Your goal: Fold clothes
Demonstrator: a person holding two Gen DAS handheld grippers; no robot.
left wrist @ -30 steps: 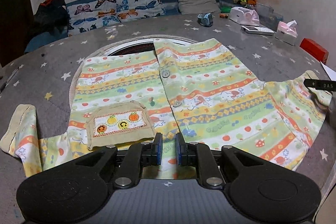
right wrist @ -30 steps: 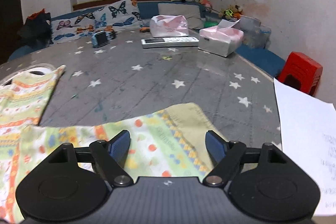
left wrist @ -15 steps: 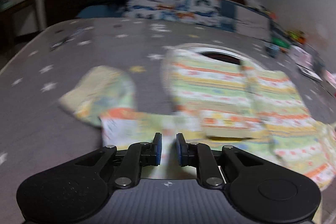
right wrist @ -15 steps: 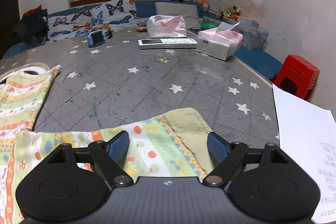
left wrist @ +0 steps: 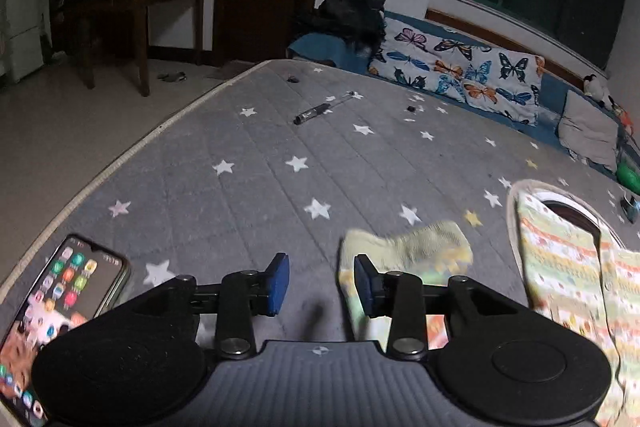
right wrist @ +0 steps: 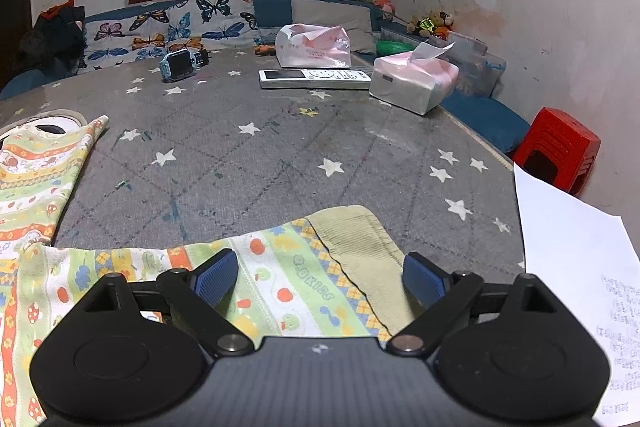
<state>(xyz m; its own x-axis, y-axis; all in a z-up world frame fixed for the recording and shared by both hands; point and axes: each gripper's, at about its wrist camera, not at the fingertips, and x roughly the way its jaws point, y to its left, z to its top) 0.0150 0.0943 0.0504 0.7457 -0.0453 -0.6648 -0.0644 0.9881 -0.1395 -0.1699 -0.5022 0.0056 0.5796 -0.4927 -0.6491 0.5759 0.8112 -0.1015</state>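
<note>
A child's striped green, yellow and orange shirt point(left wrist: 568, 267) lies spread on the grey star-patterned mat point(left wrist: 280, 155). Its left sleeve cuff point(left wrist: 424, 247) lies just ahead of my left gripper point(left wrist: 320, 281), which is open and empty, its right finger at the cuff's edge. In the right wrist view the other sleeve point(right wrist: 288, 279) with its beige cuff point(right wrist: 360, 247) lies between the fingers of my right gripper point(right wrist: 320, 279), which is wide open over it. The shirt body point(right wrist: 32, 179) shows at the left.
A lit phone point(left wrist: 60, 307) lies at the mat's left edge beside my left gripper. A pen point(left wrist: 316, 111) lies further off. A white paper point(right wrist: 580, 287), red stool point(right wrist: 560, 147), tissue box point(right wrist: 412, 83), remote point(right wrist: 316, 78) and toy watch point(right wrist: 180, 65) lie right and beyond.
My left gripper has swung left from the shirt's hem to the left sleeve cuff and has opened. My right gripper has moved slightly forward over the right sleeve, still open.
</note>
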